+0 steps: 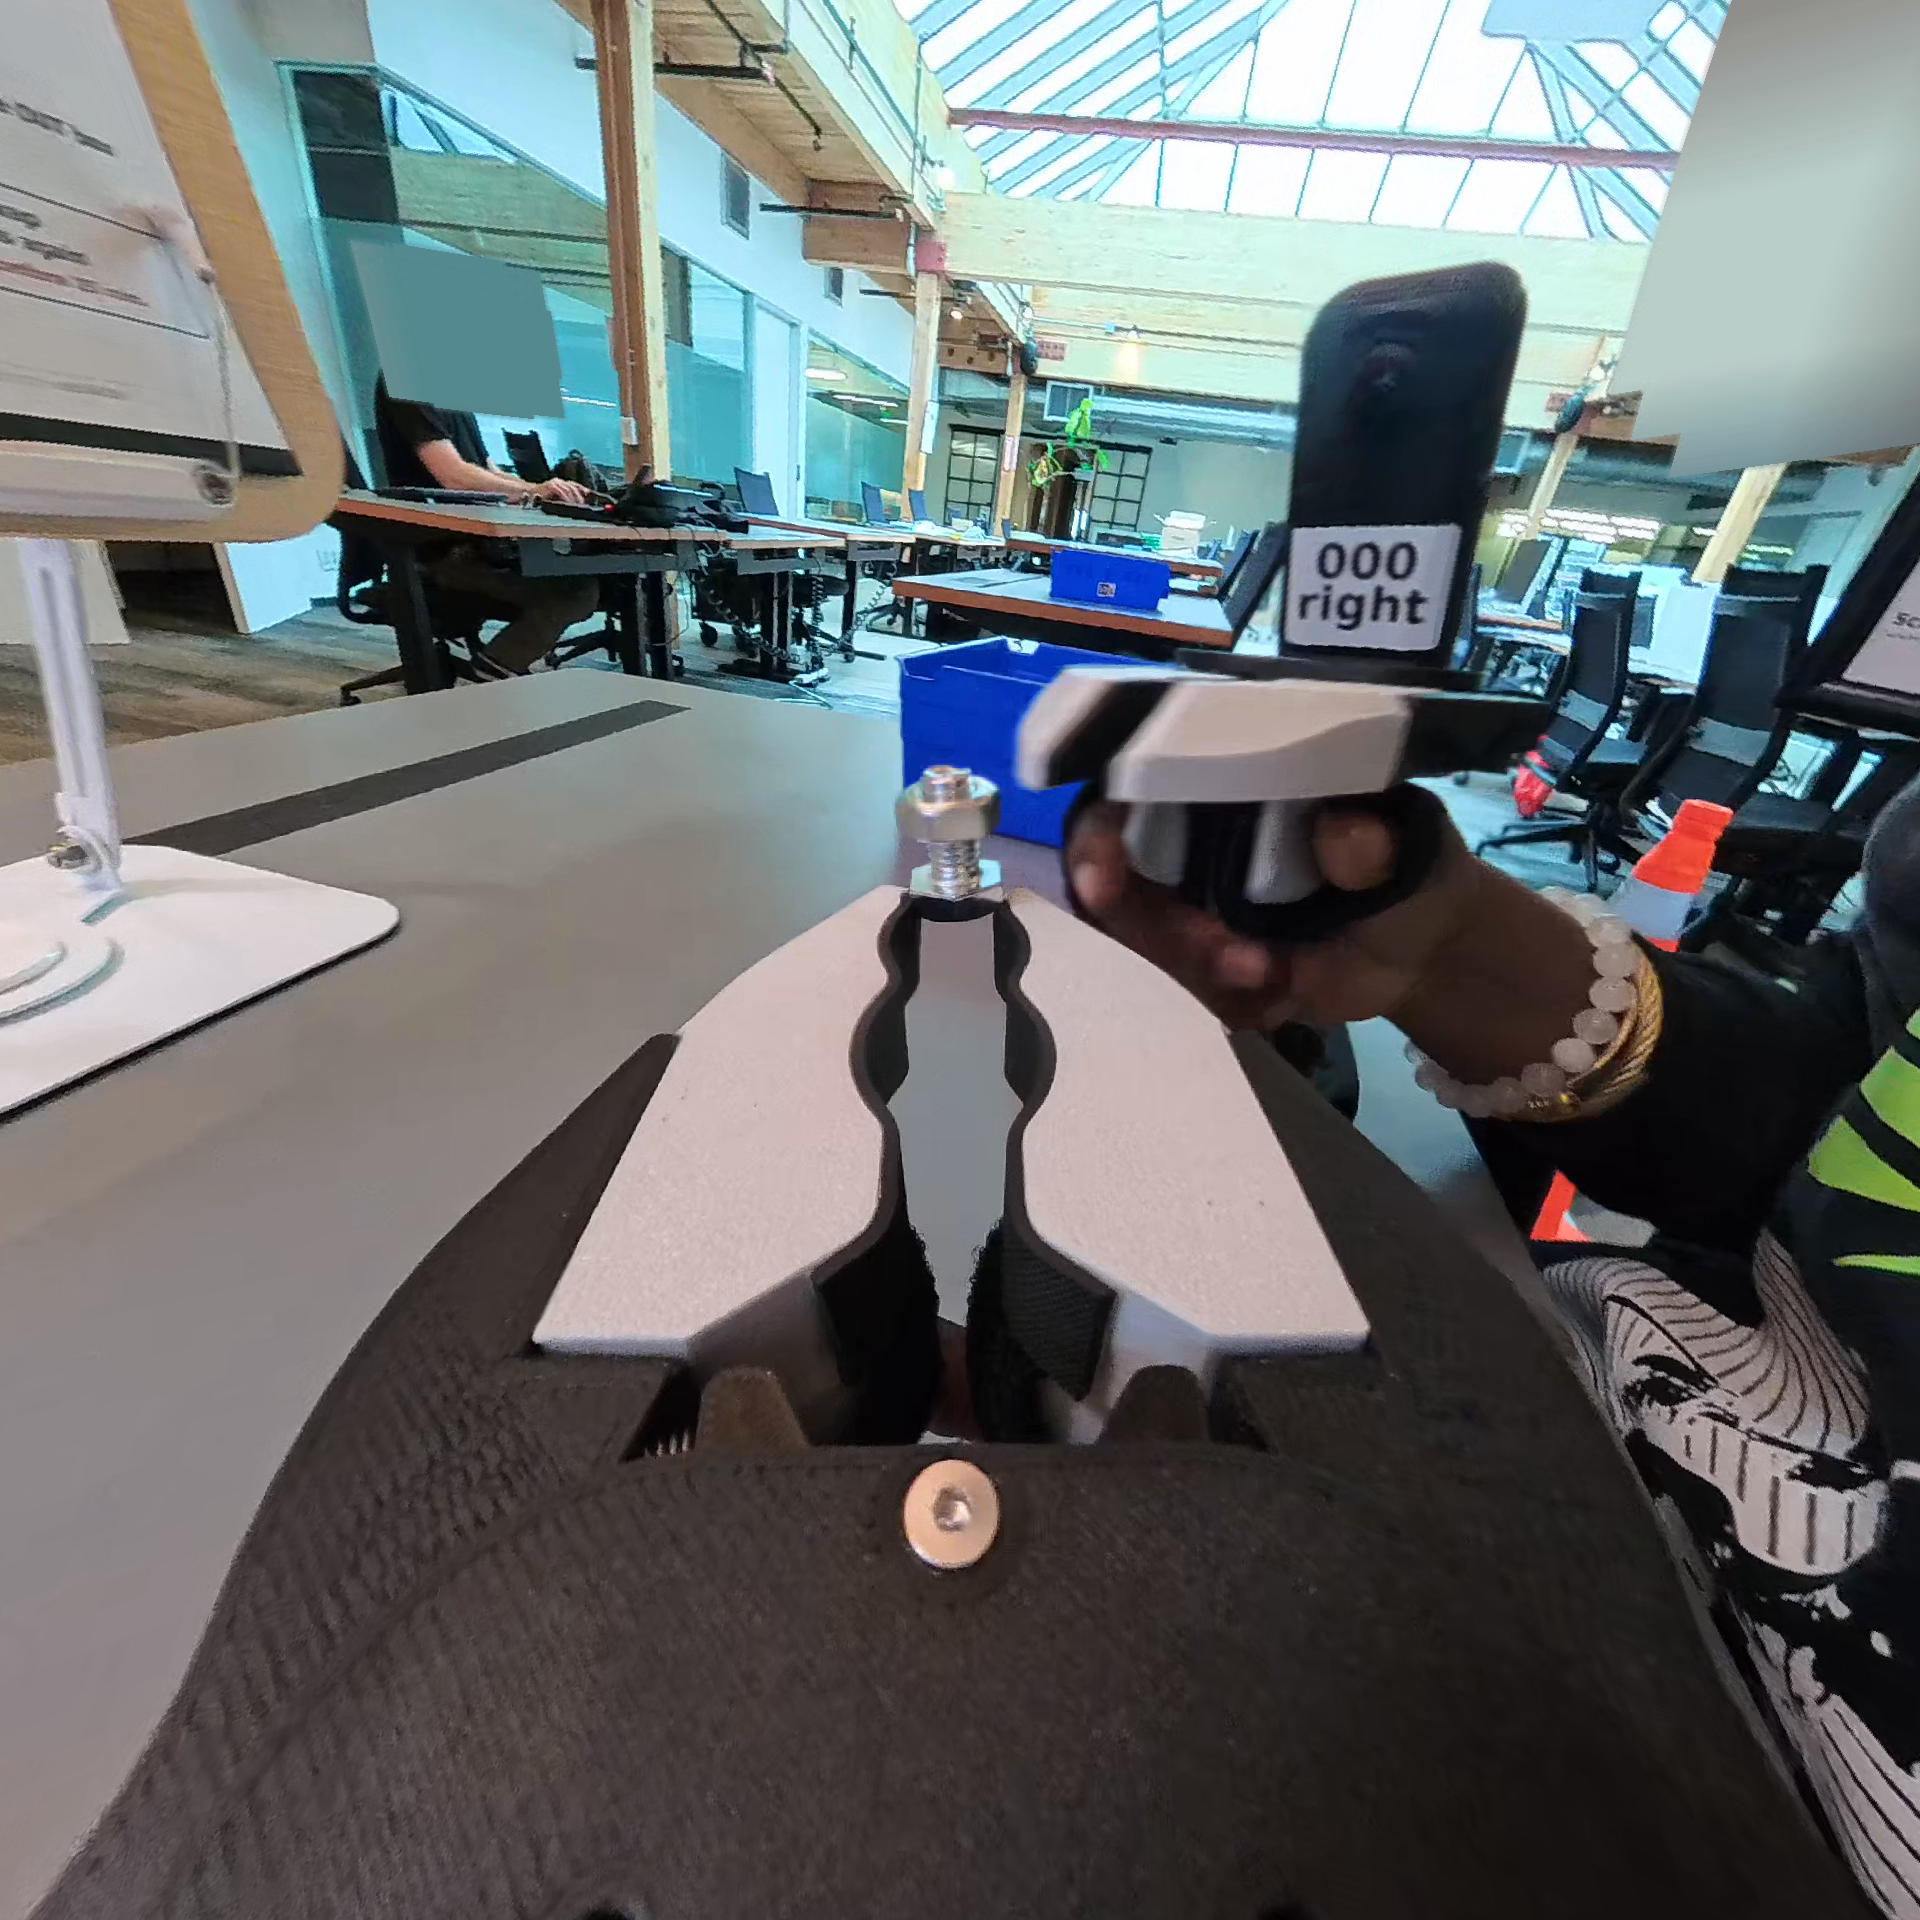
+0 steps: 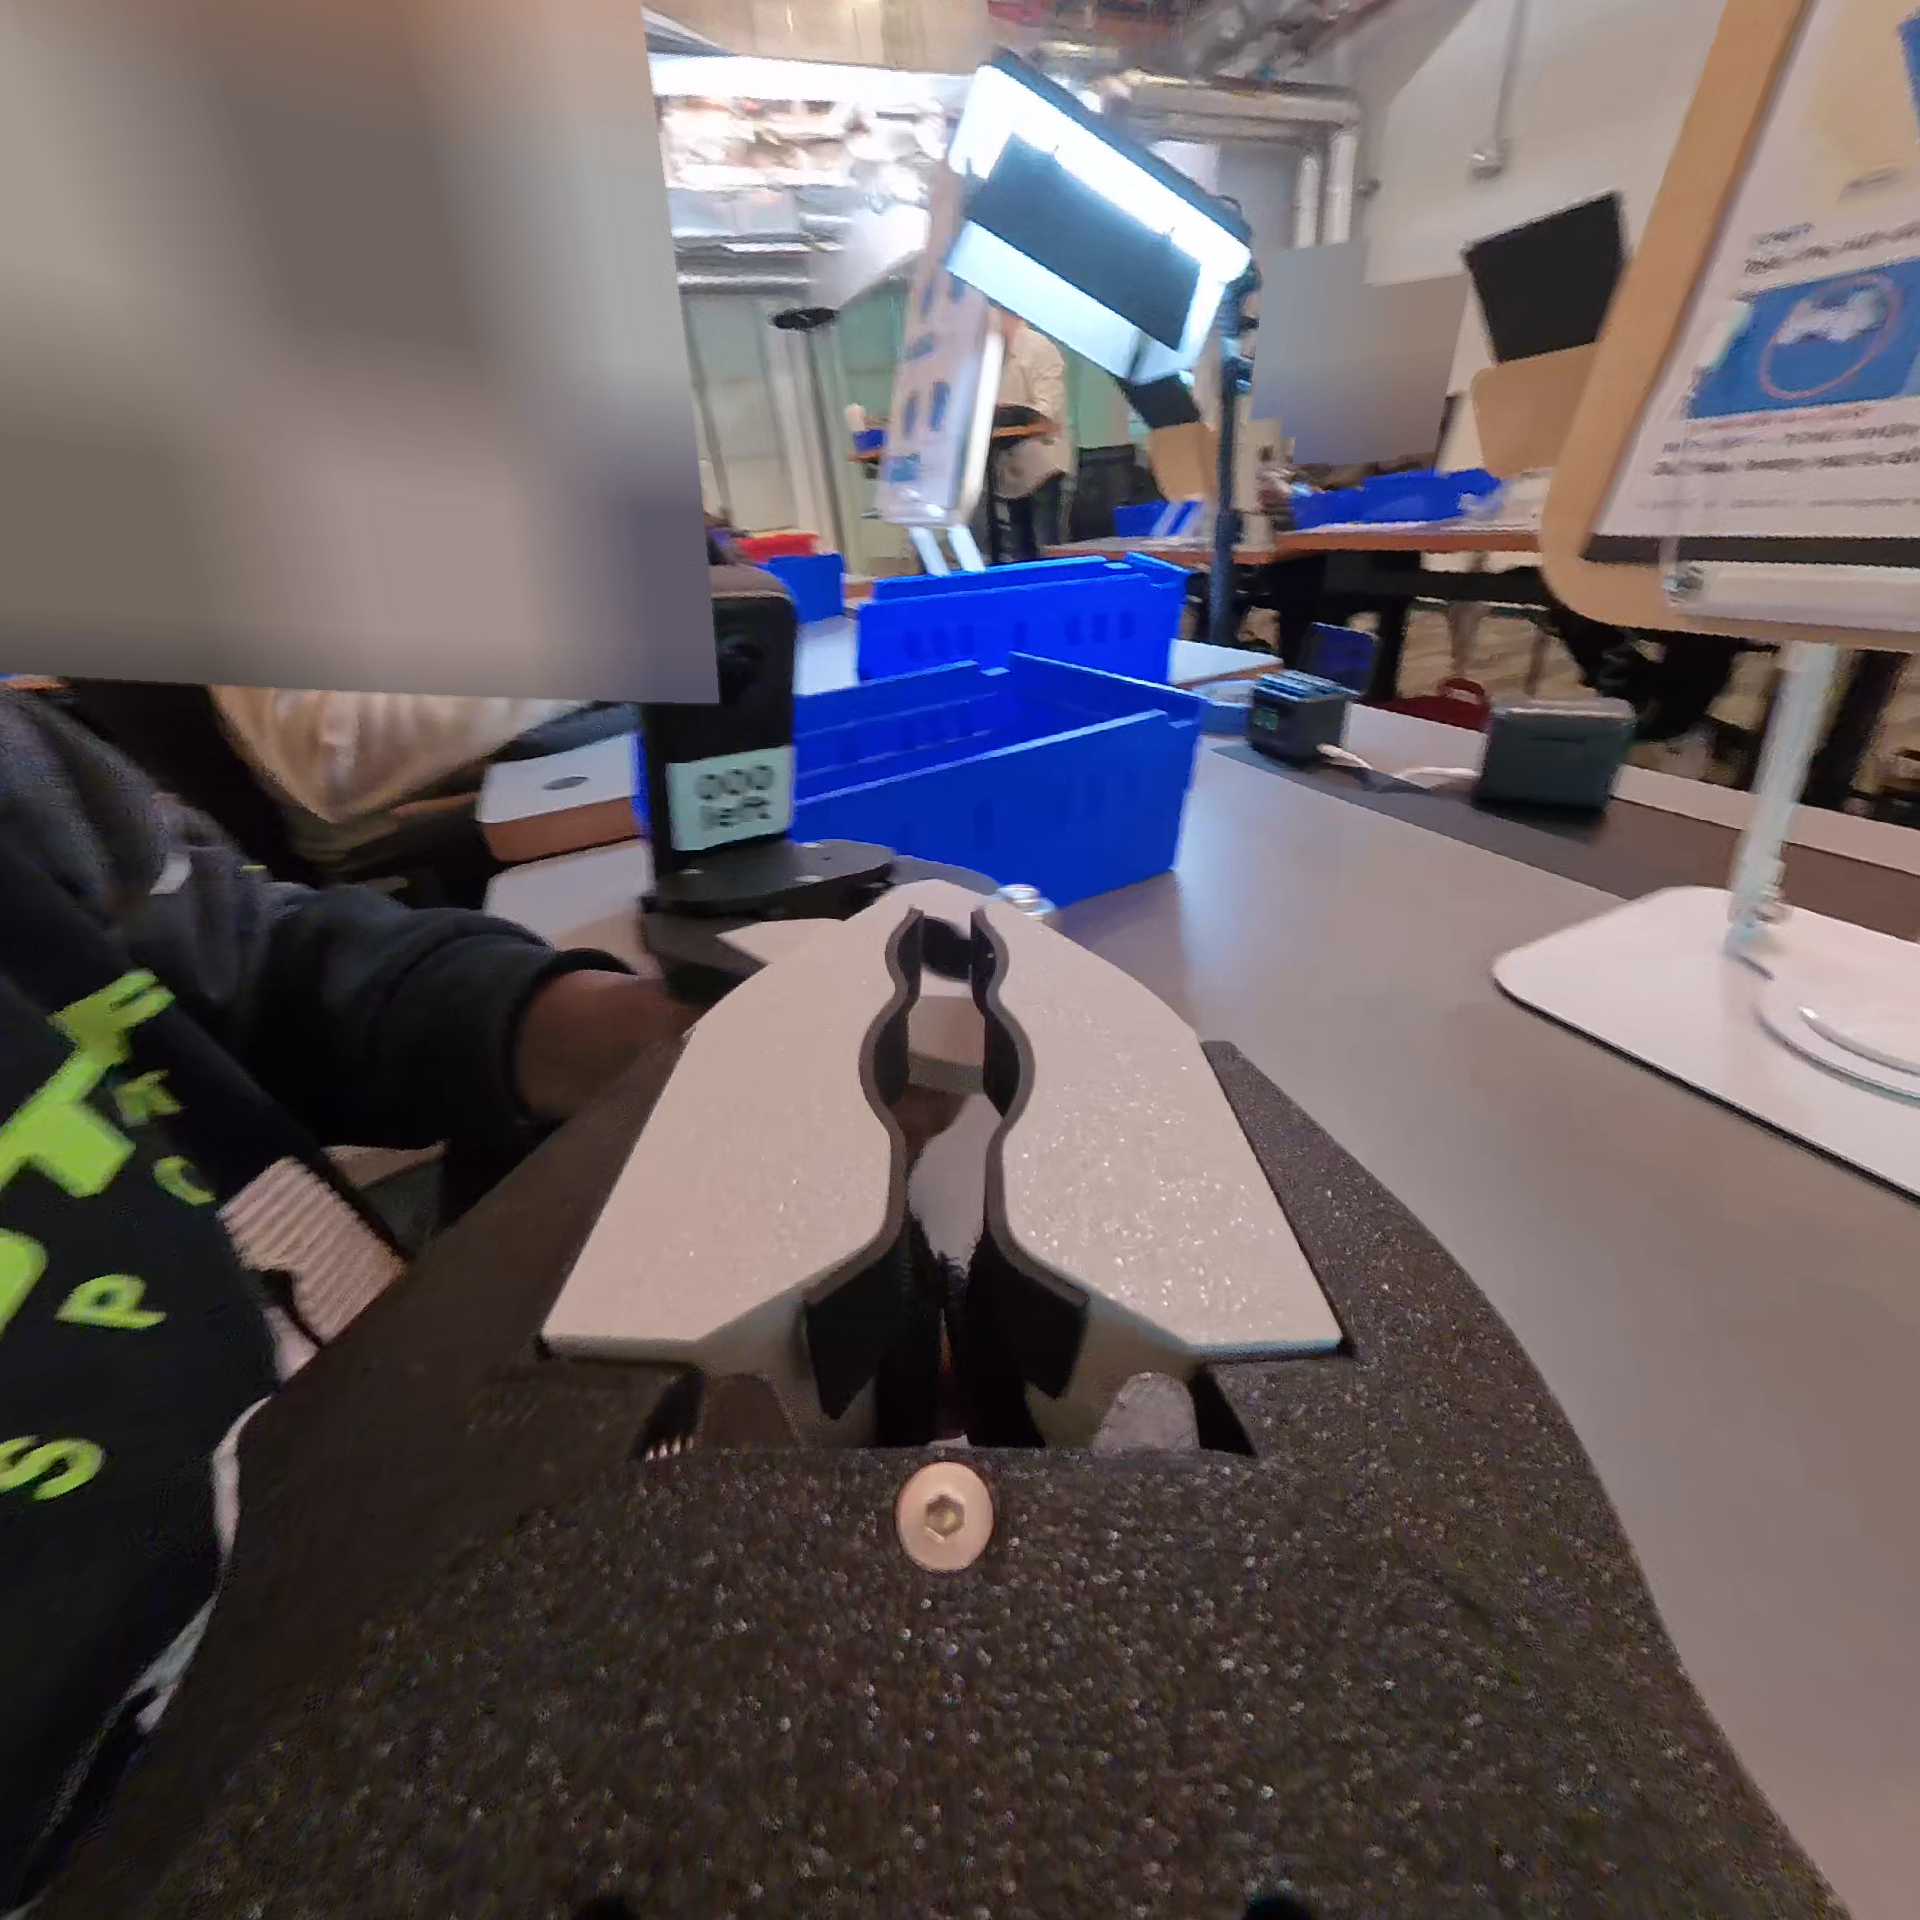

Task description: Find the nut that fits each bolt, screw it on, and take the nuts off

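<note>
Your left gripper (image 1: 951,914) pinches the head of a silver bolt (image 1: 950,871) at its fingertips, so the bolt stands upright above the grey table (image 1: 520,987) with a hex nut (image 1: 947,809) threaded near its top. Just right of the nut, your right gripper (image 2: 948,935) hovers empty, its fingers nearly pressed together, in front of the blue bin (image 2: 997,790).

Open office: skylight roof (image 1: 1299,125), timber posts (image 1: 629,229), desks (image 1: 582,525), black chairs (image 1: 1704,707).
</note>
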`<state>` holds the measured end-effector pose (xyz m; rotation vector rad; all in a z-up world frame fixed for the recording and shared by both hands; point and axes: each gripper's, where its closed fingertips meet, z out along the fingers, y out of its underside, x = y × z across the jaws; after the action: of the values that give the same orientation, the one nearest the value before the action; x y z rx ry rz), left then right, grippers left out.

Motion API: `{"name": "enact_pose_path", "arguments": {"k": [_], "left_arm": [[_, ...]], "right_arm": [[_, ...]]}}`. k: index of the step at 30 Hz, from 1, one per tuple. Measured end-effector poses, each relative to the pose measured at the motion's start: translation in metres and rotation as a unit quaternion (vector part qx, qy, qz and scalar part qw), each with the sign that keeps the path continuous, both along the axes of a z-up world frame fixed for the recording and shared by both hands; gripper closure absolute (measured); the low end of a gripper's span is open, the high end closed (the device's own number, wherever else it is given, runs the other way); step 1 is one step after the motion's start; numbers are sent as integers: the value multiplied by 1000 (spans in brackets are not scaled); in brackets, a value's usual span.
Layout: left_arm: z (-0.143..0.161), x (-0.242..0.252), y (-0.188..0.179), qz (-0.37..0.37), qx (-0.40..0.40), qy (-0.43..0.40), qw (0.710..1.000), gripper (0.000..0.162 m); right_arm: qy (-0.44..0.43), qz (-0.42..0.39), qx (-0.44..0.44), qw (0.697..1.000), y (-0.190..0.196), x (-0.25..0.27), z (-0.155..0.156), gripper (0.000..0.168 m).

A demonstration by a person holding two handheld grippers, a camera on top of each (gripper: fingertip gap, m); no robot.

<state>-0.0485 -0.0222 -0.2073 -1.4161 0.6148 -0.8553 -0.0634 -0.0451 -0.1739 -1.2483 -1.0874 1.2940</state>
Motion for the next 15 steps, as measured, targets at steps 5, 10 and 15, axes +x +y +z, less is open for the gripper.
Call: {"name": "enact_pose_path", "arguments": {"k": [5, 10, 15], "left_arm": [[0, 1, -1, -11, -6, -7, 1000, 149], [0, 7, -7, -33, 1, 0, 999, 162], [-21, 13, -6, -36, -28, 52, 998, 162]], "right_arm": [[-1, -13, 13, 1000, 3, 3, -1, 153], [-1, 3, -8, 1000, 9, -6, -7, 135], [-40, 41, -72, 996, 8, -12, -36, 151]]}}
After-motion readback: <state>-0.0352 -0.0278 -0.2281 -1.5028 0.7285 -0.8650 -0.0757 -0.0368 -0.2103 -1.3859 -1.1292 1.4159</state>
